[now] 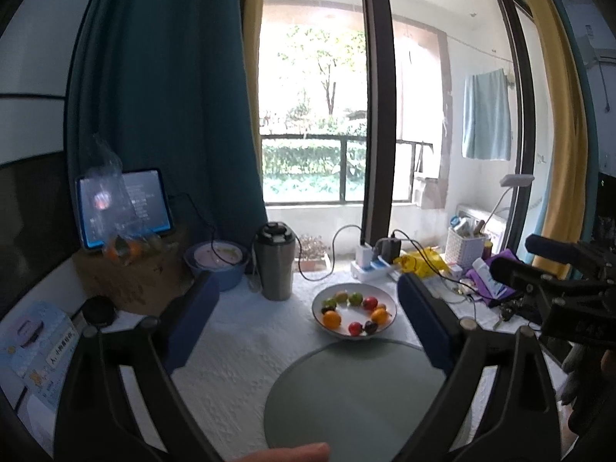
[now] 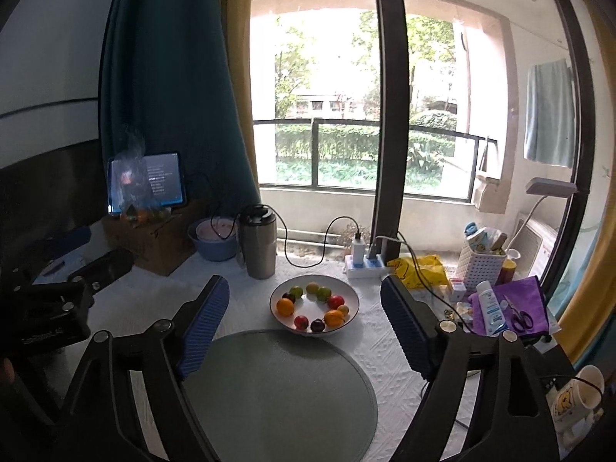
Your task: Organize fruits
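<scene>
Tools both spread wide, nothing between the blue pads: left tool (image 1: 308, 308), right tool (image 2: 304, 315). Straight ahead past the grey round mat (image 2: 277, 389), toward the tabletop's window edge: white bowl (image 2: 348, 296) with the fruits (image 2: 316, 306) ringed inside. Bowl centred for the right tool, right of centre for the left; likely slightly nearer the right.

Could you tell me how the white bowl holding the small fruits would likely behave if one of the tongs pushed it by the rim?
The shallow white bowl with a dark rim looks glazed ceramic, so probably stiff, fairly heavy and breakable. It sits on the textured white tablecloth, which might drag or bunch rather than let it slide. The small round fruits lie loose in a ring, so a shove could set them rolling.
</scene>
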`<state>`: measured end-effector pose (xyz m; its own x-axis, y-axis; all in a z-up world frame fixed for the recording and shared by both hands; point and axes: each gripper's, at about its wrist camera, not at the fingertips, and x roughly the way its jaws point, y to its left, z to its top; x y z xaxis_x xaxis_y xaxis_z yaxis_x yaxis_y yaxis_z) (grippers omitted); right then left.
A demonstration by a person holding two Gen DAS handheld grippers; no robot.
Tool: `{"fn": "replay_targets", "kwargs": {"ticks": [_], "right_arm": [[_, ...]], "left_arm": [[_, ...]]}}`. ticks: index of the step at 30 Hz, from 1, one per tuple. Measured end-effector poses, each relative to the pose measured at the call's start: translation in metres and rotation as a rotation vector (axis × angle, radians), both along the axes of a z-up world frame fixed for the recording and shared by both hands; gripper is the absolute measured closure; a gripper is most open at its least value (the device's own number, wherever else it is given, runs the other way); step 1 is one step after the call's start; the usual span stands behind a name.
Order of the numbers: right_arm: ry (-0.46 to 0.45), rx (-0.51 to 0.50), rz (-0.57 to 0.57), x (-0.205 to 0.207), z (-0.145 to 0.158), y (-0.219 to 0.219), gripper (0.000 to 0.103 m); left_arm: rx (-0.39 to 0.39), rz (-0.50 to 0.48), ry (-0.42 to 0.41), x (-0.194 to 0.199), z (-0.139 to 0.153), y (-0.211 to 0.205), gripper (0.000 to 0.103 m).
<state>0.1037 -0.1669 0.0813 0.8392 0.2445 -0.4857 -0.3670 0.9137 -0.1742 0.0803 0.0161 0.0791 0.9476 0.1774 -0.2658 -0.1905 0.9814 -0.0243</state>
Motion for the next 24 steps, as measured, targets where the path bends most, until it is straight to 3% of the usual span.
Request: {"fn": "replay_targets", "kwargs": {"ticks": [24], "right_arm": [[-0.055, -0.001, -0.023, -0.014, 0.018, -0.004, 0.019]], "left_arm": [[-0.005, -0.014, -0.007, -0.009, 0.012, 0.0, 0.008]]}}
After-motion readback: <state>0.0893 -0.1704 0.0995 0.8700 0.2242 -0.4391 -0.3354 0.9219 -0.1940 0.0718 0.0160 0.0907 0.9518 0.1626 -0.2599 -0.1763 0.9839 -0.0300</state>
